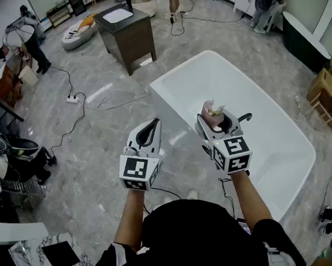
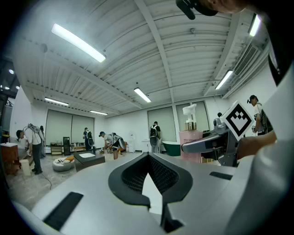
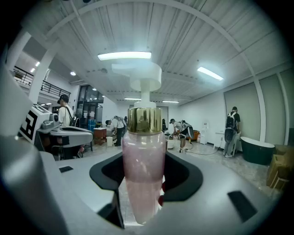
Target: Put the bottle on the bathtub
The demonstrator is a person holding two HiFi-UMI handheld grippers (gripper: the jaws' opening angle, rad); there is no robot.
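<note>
A pink pump bottle (image 3: 143, 170) with a gold collar and white pump head stands upright between the jaws of my right gripper (image 3: 142, 209), which is shut on it. In the head view the bottle (image 1: 214, 113) pokes up from the right gripper (image 1: 217, 125), held above the near left rim of the white bathtub (image 1: 172, 81). My left gripper (image 1: 148, 134) hovers beside it over the floor, shut and empty. The left gripper view shows its jaws (image 2: 149, 202) closed together, with the bottle (image 2: 190, 137) and the right gripper off to the right.
A dark vanity cabinet with a white basin (image 1: 125, 33) stands beyond the tub. Cables (image 1: 83, 105) run across the marble floor. Several people (image 1: 26, 41) work at the room's edges. A dark green tub (image 1: 304, 41) and cardboard boxes (image 1: 330, 94) sit at the right.
</note>
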